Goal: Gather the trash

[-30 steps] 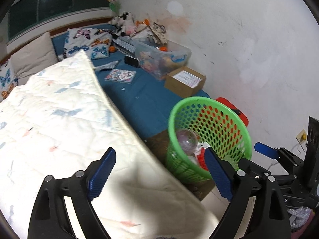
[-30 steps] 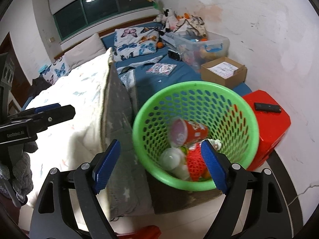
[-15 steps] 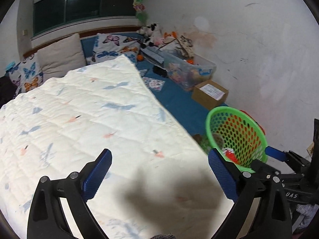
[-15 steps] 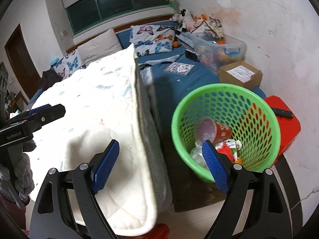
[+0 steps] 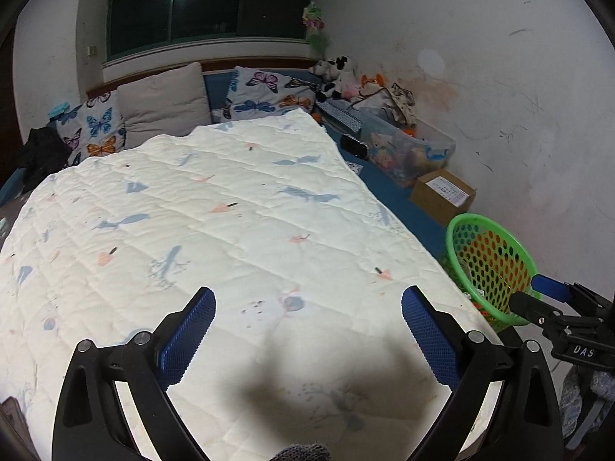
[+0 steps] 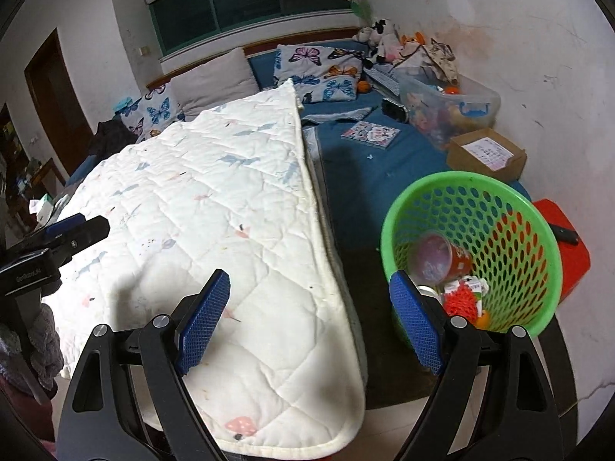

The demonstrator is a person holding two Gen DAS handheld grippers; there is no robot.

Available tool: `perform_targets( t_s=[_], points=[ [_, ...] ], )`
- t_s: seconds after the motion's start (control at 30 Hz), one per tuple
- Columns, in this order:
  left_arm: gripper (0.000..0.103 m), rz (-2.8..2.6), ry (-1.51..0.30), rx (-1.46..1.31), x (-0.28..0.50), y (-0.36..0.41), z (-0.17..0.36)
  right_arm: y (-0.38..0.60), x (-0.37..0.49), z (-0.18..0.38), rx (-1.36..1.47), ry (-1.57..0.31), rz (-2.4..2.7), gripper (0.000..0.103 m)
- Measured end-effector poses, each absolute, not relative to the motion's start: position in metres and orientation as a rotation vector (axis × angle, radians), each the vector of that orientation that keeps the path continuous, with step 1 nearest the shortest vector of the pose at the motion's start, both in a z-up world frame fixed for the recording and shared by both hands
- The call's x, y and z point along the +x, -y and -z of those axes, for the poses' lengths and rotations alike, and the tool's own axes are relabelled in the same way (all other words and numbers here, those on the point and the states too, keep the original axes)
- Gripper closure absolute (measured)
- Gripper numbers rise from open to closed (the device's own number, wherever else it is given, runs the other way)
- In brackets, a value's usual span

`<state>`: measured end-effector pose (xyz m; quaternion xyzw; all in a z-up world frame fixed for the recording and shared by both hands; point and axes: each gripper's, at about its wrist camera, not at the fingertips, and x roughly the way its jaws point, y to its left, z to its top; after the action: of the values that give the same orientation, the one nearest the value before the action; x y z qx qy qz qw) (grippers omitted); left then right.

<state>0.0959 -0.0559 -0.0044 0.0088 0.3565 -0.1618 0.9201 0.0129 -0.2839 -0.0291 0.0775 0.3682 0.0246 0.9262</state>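
Both pairs of fingers stand wide apart, empty: left gripper (image 5: 307, 330) over the white quilt (image 5: 215, 223), right gripper (image 6: 309, 317) at the quilt's hanging edge. Right of them the green basket (image 6: 442, 192) sits upright, open-topped, already holding trash (image 6: 442, 259). Floor room beside it looks narrow.

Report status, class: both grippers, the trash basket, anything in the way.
Left gripper open, empty. Right gripper open, empty. Green basket holds trash, red cup inside. White quilt fills foreground.

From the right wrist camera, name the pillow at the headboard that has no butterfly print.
The plain beige pillow, standing between the two butterfly-print pillows; it alone is unpatterned.
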Motion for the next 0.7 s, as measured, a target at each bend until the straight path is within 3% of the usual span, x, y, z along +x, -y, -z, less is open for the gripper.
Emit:
perform_targets(
  t_s=[0.7],
  points=[
    [0.009,0.314,-0.704,0.035,0.077,0.045,0.006,0.272,0.011,0.025,0.146,-0.747,-0.066,0.018]
  ],
)
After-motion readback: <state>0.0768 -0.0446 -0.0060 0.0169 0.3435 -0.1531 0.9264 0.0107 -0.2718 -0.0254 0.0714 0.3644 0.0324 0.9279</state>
